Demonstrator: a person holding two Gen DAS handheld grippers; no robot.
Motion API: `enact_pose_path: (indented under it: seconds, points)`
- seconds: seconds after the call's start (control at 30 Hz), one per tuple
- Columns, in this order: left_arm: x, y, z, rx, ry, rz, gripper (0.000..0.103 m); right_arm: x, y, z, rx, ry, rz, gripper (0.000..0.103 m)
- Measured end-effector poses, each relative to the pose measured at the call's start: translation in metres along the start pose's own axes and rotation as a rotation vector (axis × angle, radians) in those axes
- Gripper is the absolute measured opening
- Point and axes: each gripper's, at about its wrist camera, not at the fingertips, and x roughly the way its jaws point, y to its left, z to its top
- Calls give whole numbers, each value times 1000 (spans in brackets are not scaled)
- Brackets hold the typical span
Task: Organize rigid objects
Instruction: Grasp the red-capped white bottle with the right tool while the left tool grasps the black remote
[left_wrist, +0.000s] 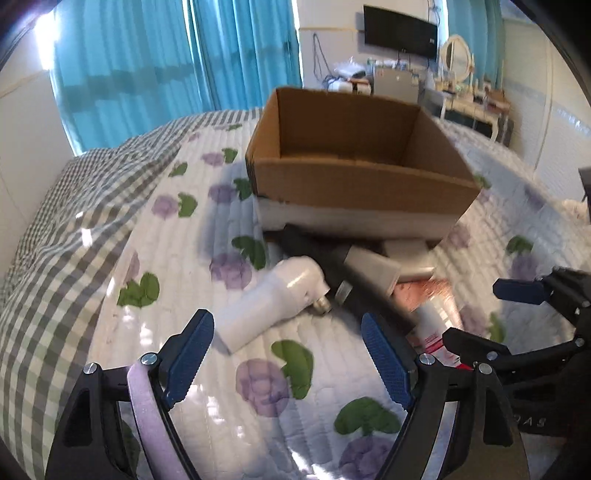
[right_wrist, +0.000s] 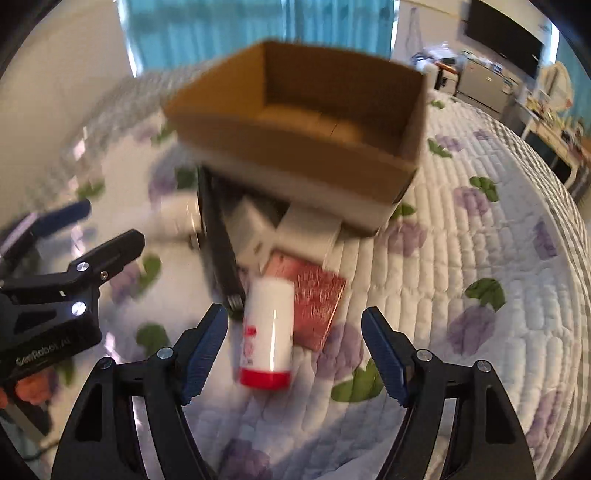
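The big bed (left_wrist: 110, 258) fills most of both pictures, with a white quilt (right_wrist: 461, 258) that has purple flowers and green leaves on it, and a gray checked sheet (left_wrist: 55, 240) at the left of the left wrist view. A brown box (left_wrist: 354, 162) sits open on the bed in the upper middle, and it looks empty inside. Just below the box lies a little pile of things: a long black stick (left_wrist: 332, 269), some white boxes (right_wrist: 258, 229), a shiny pink card (right_wrist: 314, 295), a white tool (left_wrist: 273, 299) and a white bottle (right_wrist: 267, 332) with a red bottom. The white bottle lies on its side right in front of the right hand-held gripper (right_wrist: 295, 354), near the middle bottom of that picture, with its long side pointing away toward the box. The right hand-held gripper is spread wide with nothing in it, so it is the nearer one to the bottle. The left hand-held gripper (left_wrist: 288, 362) is spread wide and empty too, and the white tool lies just above it, tipped from lower left to upper right. I think each one will next go down over its own thing. Blue curtains (left_wrist: 147, 55) hang at the top, and a black TV (left_wrist: 400, 31) and a dresser (left_wrist: 476, 99) with a mirror stand at the upper right.
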Motion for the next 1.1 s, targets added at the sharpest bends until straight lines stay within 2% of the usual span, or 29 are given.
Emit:
enact_pose_path:
  seconds: [0.13,0.3,0.4,0.43,0.57,0.7,0.83,0.97,1.0,1.07,1.1]
  points:
    - [6,3,-4,-14,23,-11,85,14,5,-3,-11,43,44,72]
    - [12,10,-6,-50,54,-4,85,36,9,-10,-39,115,30,65]
    - [11,11,-4,-64,62,-7,85,40,7,-11,-42,123,22,48]
    - [11,11,-4,-70,67,-6,85,38,6,-10,-38,120,32,36]
    - [6,8,1,-88,77,-16,85,22,-6,-10,1,76,49,36]
    - [9,-6,12,-94,120,-2,85,-2,-31,-3,69,12,92,36]
    - [19,-26,25,-114,156,-48,85,-18,-54,4,111,-39,60,36]
    - [43,-42,32,-151,216,-80,83,-17,-78,6,191,-37,90,36]
    - [51,-46,33,-152,229,-70,81,-17,-81,4,197,-32,89,36]
    - [61,-48,33,-151,251,-53,66,-17,-85,4,197,-28,89,36]
    - [67,-48,33,-156,265,-46,64,-17,-84,2,194,-29,92,36]
